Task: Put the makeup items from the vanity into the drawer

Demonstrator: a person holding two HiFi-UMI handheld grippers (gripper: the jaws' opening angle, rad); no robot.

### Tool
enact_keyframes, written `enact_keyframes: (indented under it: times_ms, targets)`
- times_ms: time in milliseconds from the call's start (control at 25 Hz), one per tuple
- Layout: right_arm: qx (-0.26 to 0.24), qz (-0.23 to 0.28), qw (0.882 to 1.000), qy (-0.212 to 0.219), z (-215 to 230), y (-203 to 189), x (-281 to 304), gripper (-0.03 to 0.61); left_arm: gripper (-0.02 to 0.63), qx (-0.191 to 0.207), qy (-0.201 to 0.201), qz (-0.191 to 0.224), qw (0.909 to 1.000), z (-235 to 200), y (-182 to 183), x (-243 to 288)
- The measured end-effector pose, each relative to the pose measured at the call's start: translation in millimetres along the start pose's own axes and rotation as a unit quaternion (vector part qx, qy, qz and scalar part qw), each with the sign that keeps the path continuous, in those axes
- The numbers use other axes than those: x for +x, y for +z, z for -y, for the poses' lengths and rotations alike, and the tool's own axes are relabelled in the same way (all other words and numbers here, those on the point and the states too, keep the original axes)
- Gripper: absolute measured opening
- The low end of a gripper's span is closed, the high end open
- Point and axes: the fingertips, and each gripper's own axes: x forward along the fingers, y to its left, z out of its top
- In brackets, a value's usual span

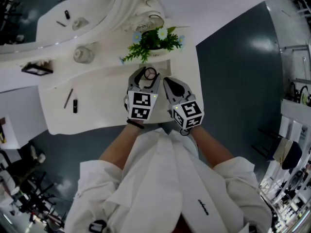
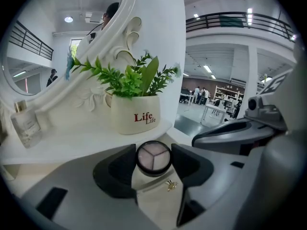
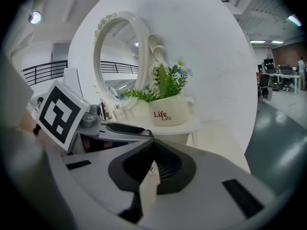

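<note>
Round compact [image 2: 153, 157] between the left tongs [image 2: 153, 159] (right tongs [image 3: 153, 142] together, empty)

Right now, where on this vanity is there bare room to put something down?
The widest bare patch of the vanity top lies between the black tube and the left hand-held gripper gripping the compact. The back is crowded: perfume bottle, potted plant, mirror base.
</note>
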Motion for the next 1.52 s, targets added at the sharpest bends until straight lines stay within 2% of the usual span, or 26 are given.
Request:
enact_keyframes:
  times_ms: [320, 640, 840, 1520]
  targets:
    - [0.005, -0.003, 1.000, -0.002, 9, -4, -5, 0.015, 0.250, -0.005, 0.016, -0.019, 0.9997, -1, -6, 15]
    - [0.011, -0.005, 1.000, 0.001, 16, -6, -5, 0.016, 0.250, 0.002, 0.040, -0.057, 0.9976, -3, -17, 24]
    - [0.013, -0.005, 1.000, 0.002, 19, -6, -6, 0.015, 0.250, -0.016, 0.045, -0.073, 0.9962, -7, -23, 25]
    - [0.015, -0.007, 1.000, 0.007, 20, -9, -8, 0.017, 0.250, -0.024, 0.051, -0.078, 0.9954, -8, -22, 25]
